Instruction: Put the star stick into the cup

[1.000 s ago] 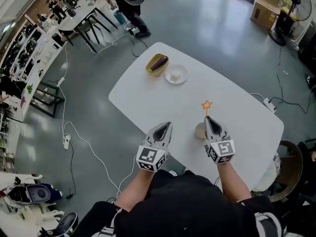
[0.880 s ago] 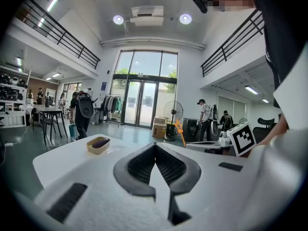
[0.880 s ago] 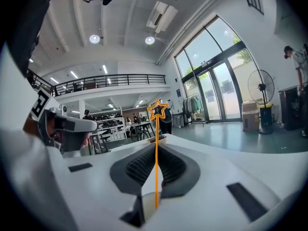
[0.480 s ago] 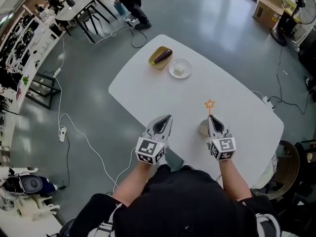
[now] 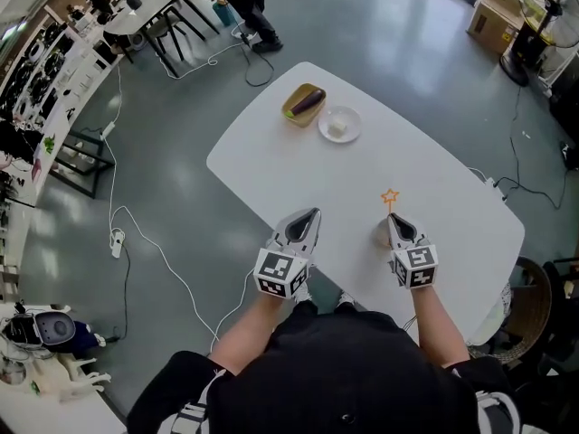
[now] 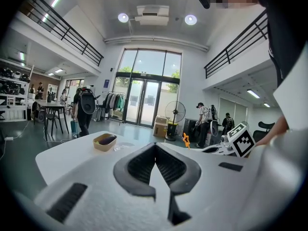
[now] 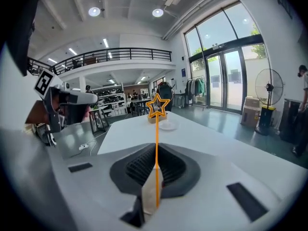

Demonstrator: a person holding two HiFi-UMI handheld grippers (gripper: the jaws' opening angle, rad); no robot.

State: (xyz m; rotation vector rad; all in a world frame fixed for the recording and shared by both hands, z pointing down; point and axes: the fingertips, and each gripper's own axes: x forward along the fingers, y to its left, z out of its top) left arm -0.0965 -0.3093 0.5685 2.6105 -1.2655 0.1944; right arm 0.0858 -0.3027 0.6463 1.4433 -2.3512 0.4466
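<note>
An orange star stick (image 5: pixel 390 197) stands upright in my right gripper (image 5: pixel 396 221), which is shut on its thin stem. In the right gripper view the stem (image 7: pixel 156 153) runs up between the jaws to the star (image 7: pixel 157 106). A small beige cup (image 5: pixel 381 234) stands on the white table (image 5: pixel 362 170), just left of the right gripper and partly hidden by it. My left gripper (image 5: pixel 307 217) rests over the table's near edge, shut with nothing in it. From the left gripper view, the star (image 6: pixel 185 140) shows to the right, beside the right gripper's marker cube (image 6: pixel 240 139).
A yellow bowl holding an eggplant (image 5: pixel 303 104) and a white plate (image 5: pixel 339 124) sit at the table's far end. Cables lie on the floor (image 5: pixel 136 242) to the left. People stand by the far tables and by the glass doors (image 6: pixel 144 102).
The view has shifted a little. Both grippers stay near the table's front edge, and the right one still holds the star stick upright beside the cup.
</note>
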